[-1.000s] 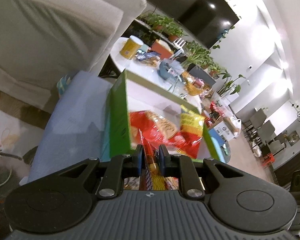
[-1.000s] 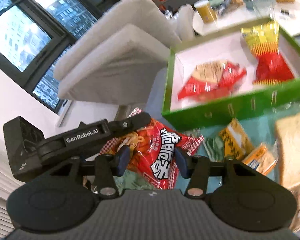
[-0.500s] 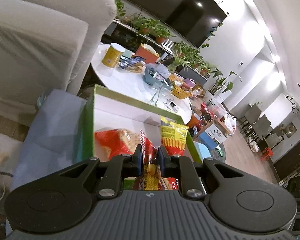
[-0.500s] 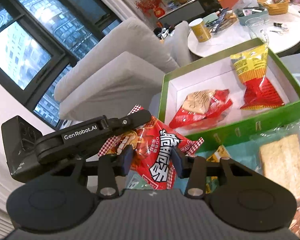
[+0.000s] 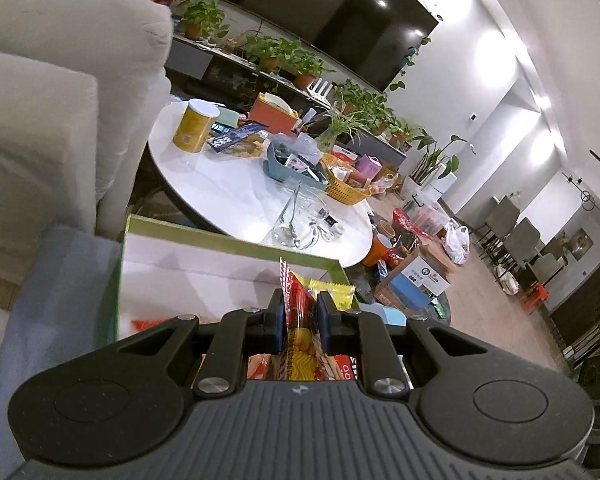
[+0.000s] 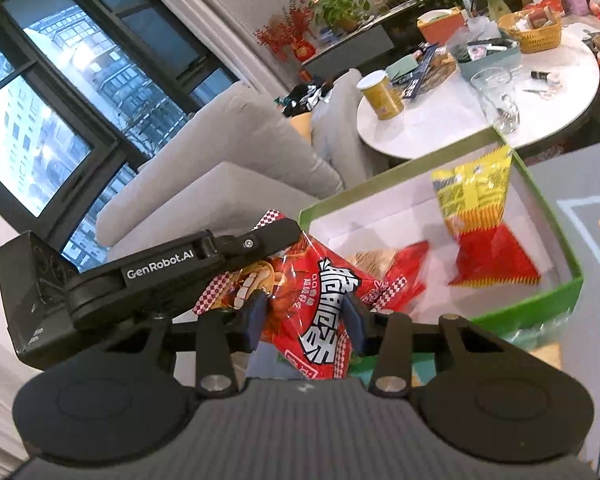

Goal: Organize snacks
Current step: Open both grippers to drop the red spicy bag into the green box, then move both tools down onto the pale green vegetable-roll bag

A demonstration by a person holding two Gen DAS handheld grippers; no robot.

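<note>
Living room with sofa (image 6: 228, 168), round white table (image 5: 236, 196), green box (image 6: 540, 300), both grippers' jaws clamped on one red snack bag (image 6: 320, 300).

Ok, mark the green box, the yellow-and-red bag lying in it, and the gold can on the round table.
green box (image 6: 556, 286), right wrist view, on its near green wall.
yellow-and-red bag (image 6: 476, 196), right wrist view, on its yellow upper half.
gold can (image 5: 192, 130), left wrist view, on its side.
</note>
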